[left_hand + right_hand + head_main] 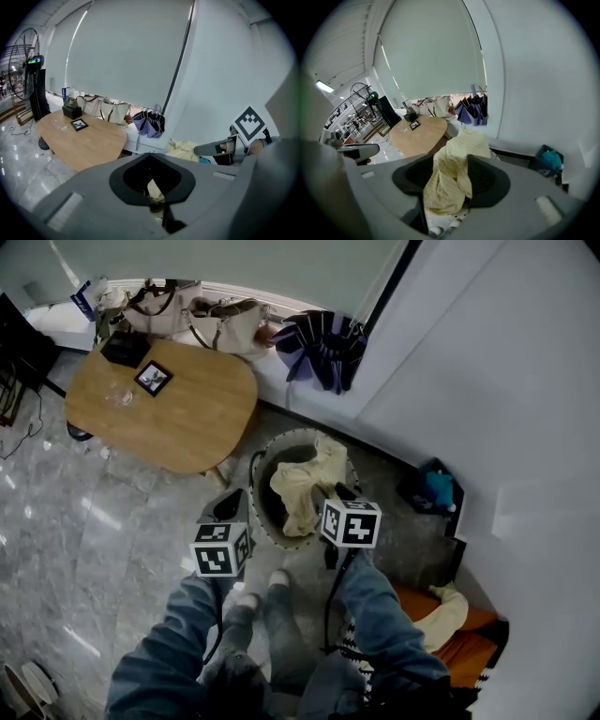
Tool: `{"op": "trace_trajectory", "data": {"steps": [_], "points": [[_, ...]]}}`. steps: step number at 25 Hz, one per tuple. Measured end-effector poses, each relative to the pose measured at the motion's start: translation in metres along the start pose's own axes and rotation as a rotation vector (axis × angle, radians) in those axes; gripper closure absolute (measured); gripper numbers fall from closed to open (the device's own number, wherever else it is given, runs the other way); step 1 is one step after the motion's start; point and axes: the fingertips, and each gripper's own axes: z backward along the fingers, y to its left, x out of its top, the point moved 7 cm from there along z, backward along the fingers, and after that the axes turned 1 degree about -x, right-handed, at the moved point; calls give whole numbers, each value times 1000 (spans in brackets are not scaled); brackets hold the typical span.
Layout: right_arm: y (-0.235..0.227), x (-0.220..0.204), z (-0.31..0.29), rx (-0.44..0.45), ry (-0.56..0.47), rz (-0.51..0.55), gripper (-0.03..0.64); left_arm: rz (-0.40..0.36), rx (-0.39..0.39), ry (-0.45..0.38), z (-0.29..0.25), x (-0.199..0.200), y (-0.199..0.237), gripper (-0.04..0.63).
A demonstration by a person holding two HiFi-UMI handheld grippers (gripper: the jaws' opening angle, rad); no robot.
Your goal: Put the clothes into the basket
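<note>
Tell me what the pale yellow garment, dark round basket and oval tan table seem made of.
Pale yellow garment: thin matte cloth, perhaps cotton; it crumples in soft folds.
Dark round basket: possibly woven or fabric-sided, paler rim; too small to tell.
Oval tan table: wood or wood-look laminate, smooth, faint sheen.

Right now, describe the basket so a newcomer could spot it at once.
Start at the oval wooden table. The basket stands on the floor between that table's end and the white wall. It is the only round open container there, and a pale yellow cloth is piled in it.
</note>
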Motion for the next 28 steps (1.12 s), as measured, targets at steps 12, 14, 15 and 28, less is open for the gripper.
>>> {"op": "trace_trajectory", "data": {"steps": [12, 14, 15, 28], "points": [[2, -7, 9, -32, -12, -47, 382, 5, -19, 16, 2, -5, 2, 594], [5, -9, 14, -32, -28, -57, 382, -1, -25, 14, 6, -5, 4, 594], [7, -10, 17, -29, -43, -61, 382, -5, -27, 13, 9, -6, 5, 594], [22, -23, 105, -124, -187, -100, 382, -93, -153, -41, 55, 17, -27, 594]]}}
